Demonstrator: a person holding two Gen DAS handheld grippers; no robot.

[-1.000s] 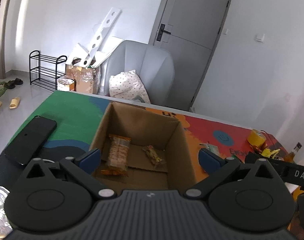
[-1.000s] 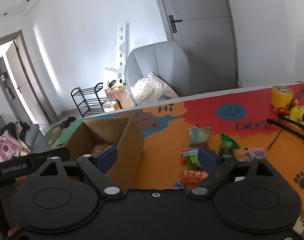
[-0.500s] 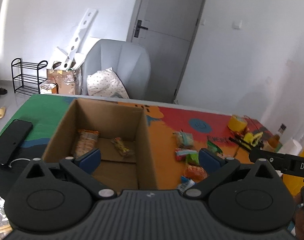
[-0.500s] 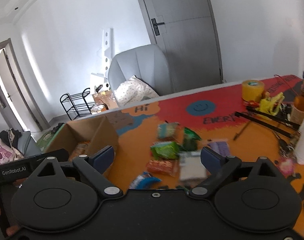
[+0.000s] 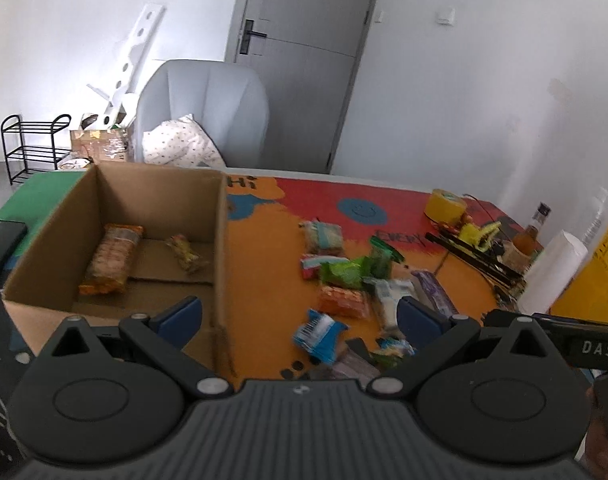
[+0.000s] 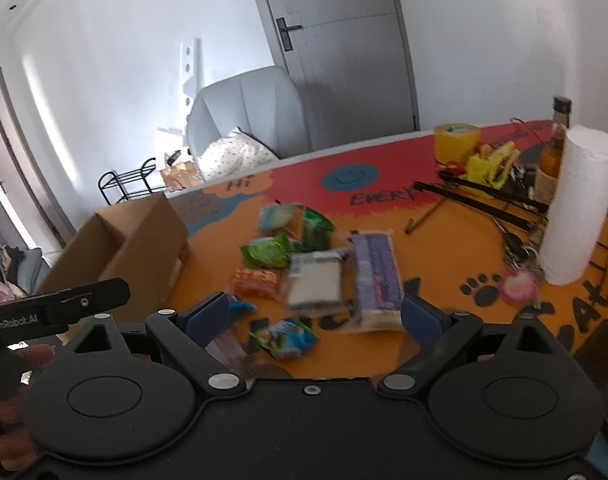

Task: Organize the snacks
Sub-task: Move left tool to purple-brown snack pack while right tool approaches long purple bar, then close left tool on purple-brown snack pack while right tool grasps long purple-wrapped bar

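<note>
Both tongs gape wide, holding nothing. The snacks (image 6: 304, 264) lie scattered ahead of the right tongs (image 6: 312, 316); the box (image 5: 115, 236) with two packets sits before the left tongs (image 5: 299, 316).

Black gripper (image 5: 299, 314), blue fingertips (image 5: 179, 314), silver screws

Open right claw (image 6: 314, 314) above snacks (image 6: 316, 268)

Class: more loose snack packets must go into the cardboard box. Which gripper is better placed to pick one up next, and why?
Probably the right gripper: its open jaws frame the snack pile directly ahead. The left gripper straddles the cardboard box wall.
</note>
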